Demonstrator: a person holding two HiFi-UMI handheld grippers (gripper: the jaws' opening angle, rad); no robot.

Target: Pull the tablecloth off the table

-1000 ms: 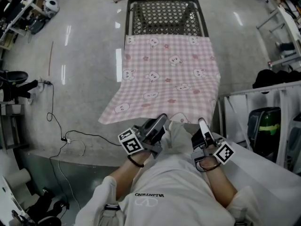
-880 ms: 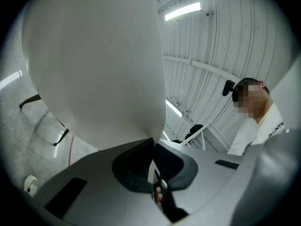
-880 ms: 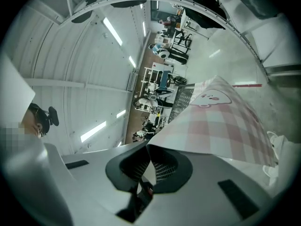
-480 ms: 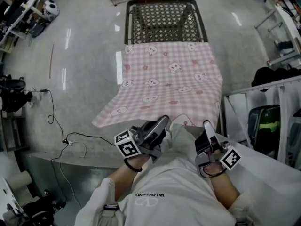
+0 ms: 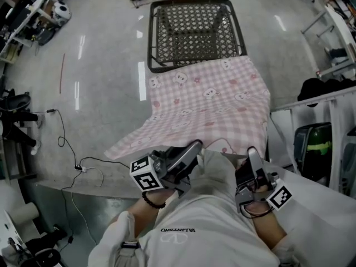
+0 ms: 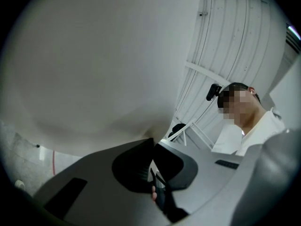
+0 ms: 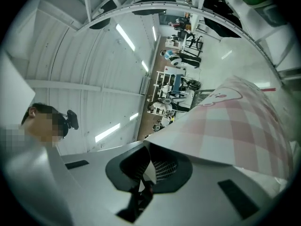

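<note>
In the head view, the pink checked tablecloth (image 5: pixel 211 102) covered only the near part of the table (image 5: pixel 192 2), and the far stretch of the mesh top lay bare. The cloth ran off the table's near edge to my left gripper (image 5: pixel 189 152) and right gripper (image 5: pixel 251 157), both close against my body. Its left corner sagged past the table's left edge toward the floor.

In the left gripper view, the jaws were pressed together on a thin fold of the cloth. Its pale underside (image 6: pixel 94 69) billowed above them and filled most of the picture.

In the right gripper view, the jaws were likewise clamped on the cloth's edge, and the checked fabric (image 7: pixel 235 126) sloped away toward the table.

I judged that the pull wanted both pinches firm and both hands drawing back together, level and at one pace. That way the rest would slide square over the near edge rather than skew toward the sagging left side or snag on the mesh.
</note>
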